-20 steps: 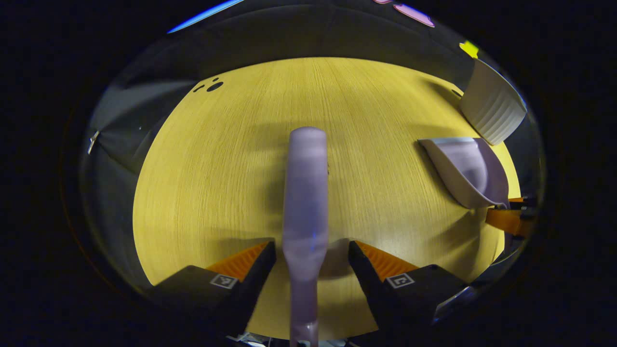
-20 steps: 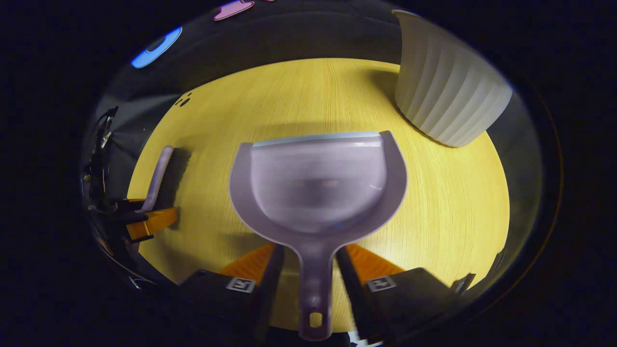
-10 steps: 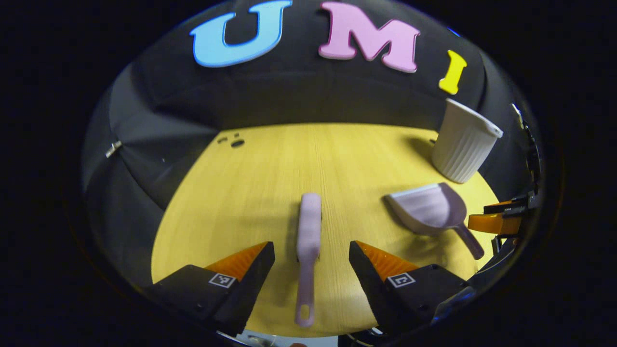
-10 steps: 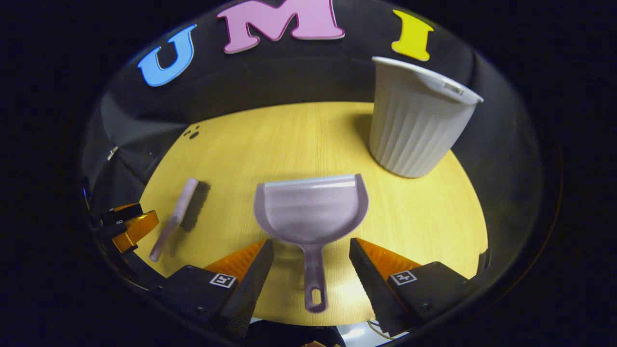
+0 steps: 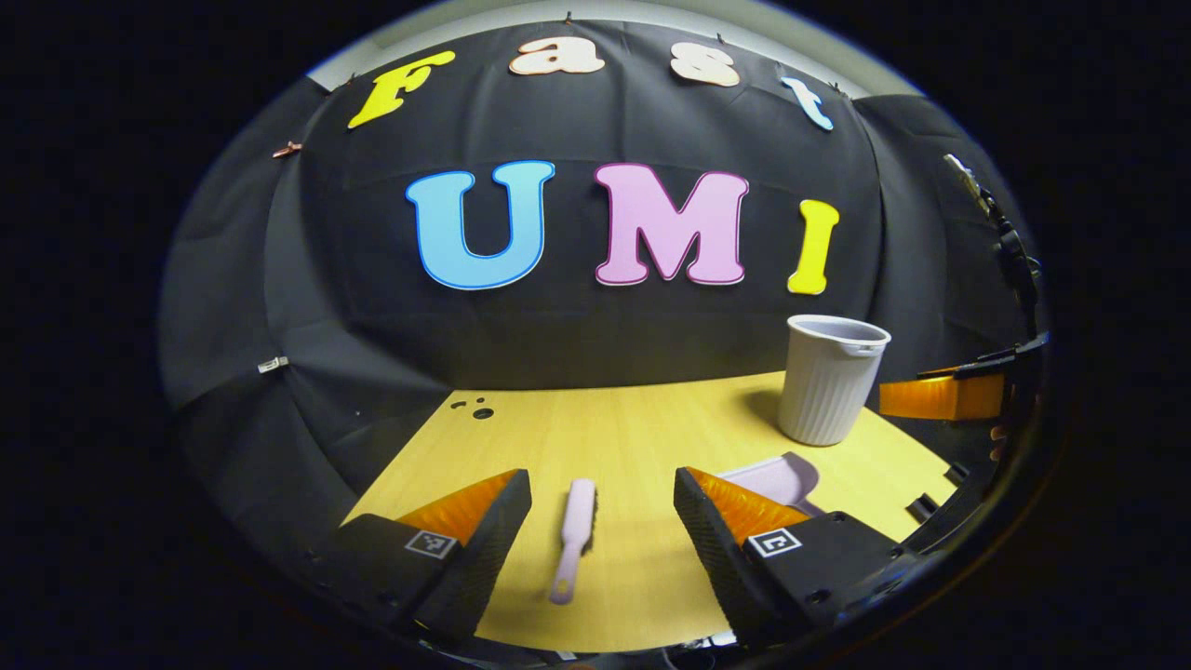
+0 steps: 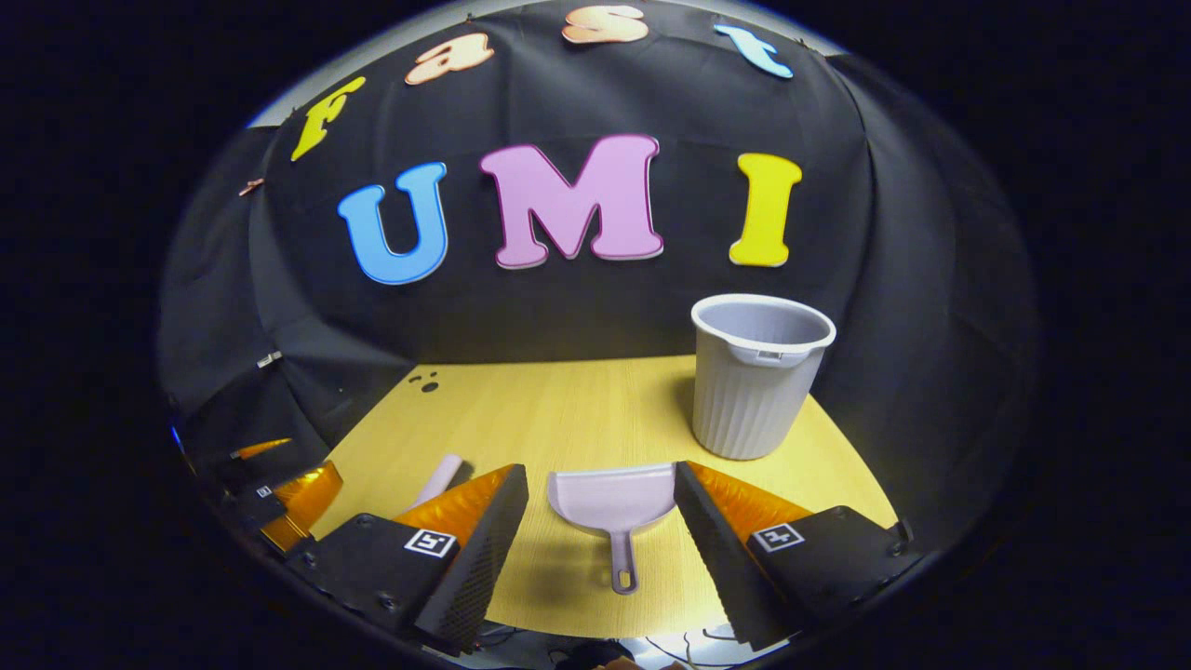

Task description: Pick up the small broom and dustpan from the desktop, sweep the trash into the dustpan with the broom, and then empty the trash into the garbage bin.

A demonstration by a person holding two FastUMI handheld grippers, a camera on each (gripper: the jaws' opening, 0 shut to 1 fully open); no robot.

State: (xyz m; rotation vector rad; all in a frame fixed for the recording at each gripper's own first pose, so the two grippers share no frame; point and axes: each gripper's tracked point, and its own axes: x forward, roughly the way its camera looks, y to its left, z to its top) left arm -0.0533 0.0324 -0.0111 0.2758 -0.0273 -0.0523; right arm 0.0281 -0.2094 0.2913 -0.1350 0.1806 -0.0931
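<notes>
On the wooden desktop [image 6: 577, 409] the ribbed garbage bin [image 6: 756, 391] stands upright behind the dustpan [image 6: 614, 507], the small broom [image 5: 575, 535] lies flat to its left, and the left gripper [image 5: 602, 521] and right gripper [image 6: 600, 521] hang wide open, holding nothing.

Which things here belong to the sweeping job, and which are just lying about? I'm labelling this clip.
Job:
- broom, lying on the desktop
- dustpan, lying flat
- garbage bin, upright
- left gripper and right gripper, both open

Lying about:
- small dark specks at the desktop's far-left corner
</notes>
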